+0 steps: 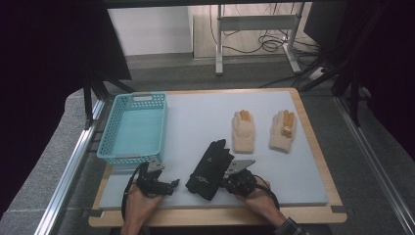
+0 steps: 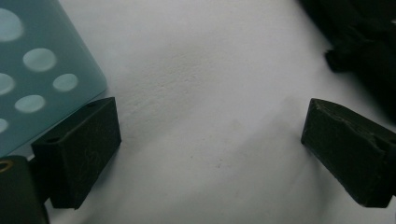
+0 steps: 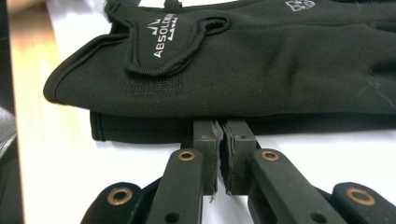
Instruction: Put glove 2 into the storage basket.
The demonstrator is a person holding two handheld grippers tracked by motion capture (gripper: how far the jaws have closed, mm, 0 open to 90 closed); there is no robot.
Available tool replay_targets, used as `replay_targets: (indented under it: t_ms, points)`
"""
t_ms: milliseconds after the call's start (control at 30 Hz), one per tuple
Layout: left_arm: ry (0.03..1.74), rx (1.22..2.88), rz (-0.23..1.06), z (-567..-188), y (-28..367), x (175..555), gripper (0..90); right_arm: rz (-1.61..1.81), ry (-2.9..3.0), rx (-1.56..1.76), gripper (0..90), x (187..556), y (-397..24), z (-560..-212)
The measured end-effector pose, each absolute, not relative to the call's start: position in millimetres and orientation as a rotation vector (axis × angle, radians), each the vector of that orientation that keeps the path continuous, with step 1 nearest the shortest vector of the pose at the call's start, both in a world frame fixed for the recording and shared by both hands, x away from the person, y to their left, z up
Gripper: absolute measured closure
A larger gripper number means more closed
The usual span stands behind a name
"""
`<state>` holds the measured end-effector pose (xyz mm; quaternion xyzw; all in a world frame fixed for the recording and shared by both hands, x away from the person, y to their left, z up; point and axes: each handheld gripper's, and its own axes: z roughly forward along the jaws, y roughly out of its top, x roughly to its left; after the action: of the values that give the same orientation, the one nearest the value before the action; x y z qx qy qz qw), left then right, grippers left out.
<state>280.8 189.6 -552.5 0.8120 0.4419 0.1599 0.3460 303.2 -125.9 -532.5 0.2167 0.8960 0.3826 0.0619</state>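
Note:
Two black gloves (image 1: 209, 169) lie stacked near the front of the white mat, printed cuffs toward me; in the right gripper view the top glove (image 3: 261, 70) covers the lower one. My right gripper (image 1: 223, 181) sits at their right edge. Its jaws (image 3: 220, 128) stand pressed together, nipping the rim of the lower glove. My left gripper (image 1: 173, 185) rests left of the gloves, open, with bare mat between its jaws (image 2: 210, 149). The gloves' dark edge (image 2: 364, 42) shows at the top right of the left gripper view.
A light blue perforated basket (image 1: 117, 157) stands at the left of the mat, its corner (image 2: 42, 70) close to the left jaw. Two cream knit gloves (image 1: 243, 131) (image 1: 283, 130) with orange fingertips lie at the back right. The wooden table edge (image 1: 220, 215) runs in front.

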Motion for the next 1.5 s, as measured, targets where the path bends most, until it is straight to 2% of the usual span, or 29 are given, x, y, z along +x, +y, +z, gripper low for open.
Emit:
replay_targets:
  t_ms: [433,700,933,1267,1500]
  points:
    - [1.15,2.105,0.411,-552.7,189.6,280.5,4.9,1.143,2.664,0.663,83.9,319.6,-97.0,-534.6]
    - [1.152,2.101,0.408,-553.0,189.8,280.6,4.9,1.123,2.639,0.655,77.7,317.5,-115.3,-524.7]
    - [1.153,2.102,0.407,-553.0,190.0,280.7,4.9,1.116,2.58,0.732,65.2,321.8,-150.3,-516.3]
    - [1.16,2.097,0.407,-553.1,189.7,280.8,4.9,1.131,2.443,0.941,38.8,326.4,-209.3,-510.4]
    - [1.16,2.096,0.408,-553.1,189.9,280.8,5.0,1.088,2.383,1.003,30.9,327.8,-231.2,-517.4]
